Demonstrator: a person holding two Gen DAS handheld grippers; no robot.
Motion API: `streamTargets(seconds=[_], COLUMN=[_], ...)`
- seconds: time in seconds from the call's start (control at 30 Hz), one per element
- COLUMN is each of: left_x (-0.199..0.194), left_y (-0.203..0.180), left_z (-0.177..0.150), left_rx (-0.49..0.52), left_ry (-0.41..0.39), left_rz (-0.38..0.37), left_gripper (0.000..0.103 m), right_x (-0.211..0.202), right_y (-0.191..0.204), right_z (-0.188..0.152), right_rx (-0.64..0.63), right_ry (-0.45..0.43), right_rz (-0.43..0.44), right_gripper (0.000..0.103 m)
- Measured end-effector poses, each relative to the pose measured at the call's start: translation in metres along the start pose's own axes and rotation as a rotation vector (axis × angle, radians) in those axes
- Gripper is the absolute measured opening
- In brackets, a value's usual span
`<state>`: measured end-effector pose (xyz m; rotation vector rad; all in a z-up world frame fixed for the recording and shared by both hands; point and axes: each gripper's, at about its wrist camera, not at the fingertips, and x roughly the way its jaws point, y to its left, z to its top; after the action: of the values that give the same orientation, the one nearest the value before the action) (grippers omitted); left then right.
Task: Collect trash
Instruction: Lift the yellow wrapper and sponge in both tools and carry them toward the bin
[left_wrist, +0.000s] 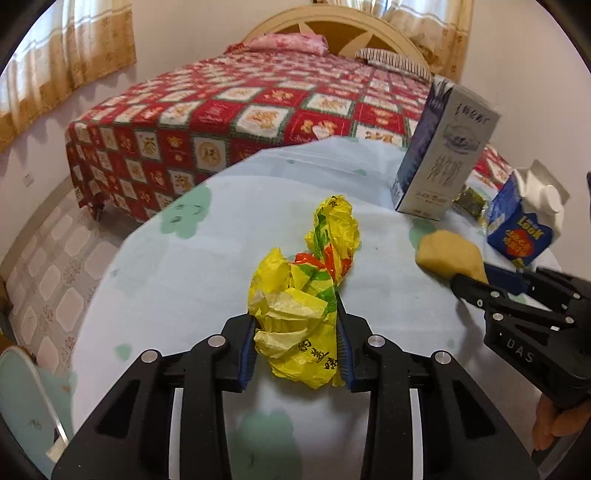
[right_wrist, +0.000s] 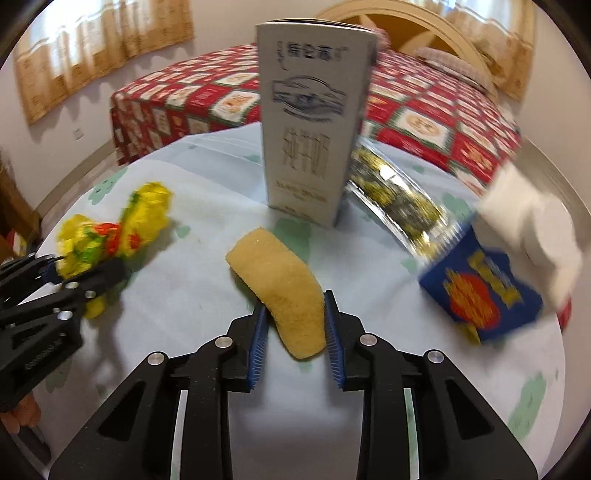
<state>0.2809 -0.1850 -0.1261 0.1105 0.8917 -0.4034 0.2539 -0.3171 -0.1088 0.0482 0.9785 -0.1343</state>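
Yellow crumpled bag (left_wrist: 301, 306) pinched by left hand-held gripper (left_wrist: 298, 347).

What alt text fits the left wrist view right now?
The left gripper is clamped on a crumpled yellow plastic bag on a pale tablecloth. At right, the right gripper pinches a yellow sponge near a tall milk carton.

Trash spread across the cloth-covered table (left_wrist: 184, 280), bed behind

The crumpled yellow plastic bag (left_wrist: 303, 306) lies at the left between the left gripper (left_wrist: 299, 350) pads; right of it the tan sponge (right_wrist: 284, 291) sits between the right gripper (right_wrist: 295, 332) pads. Behind the sponge stands the tall grey milk carton (right_wrist: 306, 122), a clear packet (right_wrist: 395, 195) leaning beside it, the blue gable-top carton (right_wrist: 484, 288) farthest right. The quilt-covered bed (left_wrist: 236, 110) lies beyond the table.
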Motion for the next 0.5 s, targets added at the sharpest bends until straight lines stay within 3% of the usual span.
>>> streamTargets(seconds=[0.2, 0.3, 0.5], left_x=[-0.031, -0.040, -0.048], left_y=[0.012, 0.009, 0.014], left_z=[-0.021, -0.032, -0.051], left_rx=[-0.057, -0.032, -0.049], left_ry=[-0.022, -0.038, -0.048], left_rz=[0.018, 0.027, -0.015], left_gripper=[0.035, 0.035, 0.035], right_x=[-0.020, -0.032, -0.050], right_y=[0.004, 0.006, 0.014], right_z=[-0.029, -0.045, -0.073], right_rx=[0.079, 0.116, 0.167], right_ry=[0.032, 0.050, 0.069], right_rz=[-0.081, -0.125, -0.215], right_gripper=[0.029, 0.029, 0.029])
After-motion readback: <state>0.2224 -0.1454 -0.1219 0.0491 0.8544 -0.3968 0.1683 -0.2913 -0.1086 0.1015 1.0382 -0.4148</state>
